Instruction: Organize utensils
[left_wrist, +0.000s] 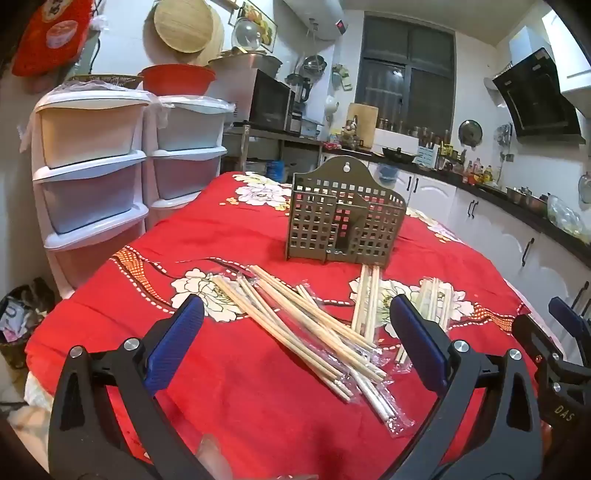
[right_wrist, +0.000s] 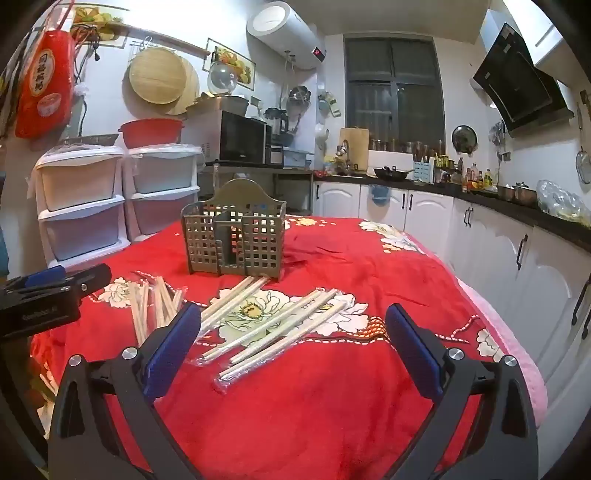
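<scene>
An olive-grey perforated utensil holder (left_wrist: 341, 218) (right_wrist: 236, 236) stands upright in the middle of the red flowered tablecloth (left_wrist: 221, 236) (right_wrist: 362, 266). Wooden chopsticks (left_wrist: 306, 325), some in clear wrappers, lie in a loose heap in front of it. More wrapped pairs (right_wrist: 280, 328) lie fanned out to the right. My left gripper (left_wrist: 295, 314) hovers open over the heap, nothing between its blue pads (left_wrist: 177, 343). My right gripper (right_wrist: 293, 317) hovers open above the wrapped pairs, empty. Each gripper shows at the edge of the other's view.
White drawer towers (left_wrist: 92, 162) (right_wrist: 85, 206) stand left of the table. Kitchen cabinets and a dark worktop (right_wrist: 517, 210) run along the right. A waste basket (left_wrist: 18, 325) sits on the floor at the left. A microwave (right_wrist: 240, 140) stands behind.
</scene>
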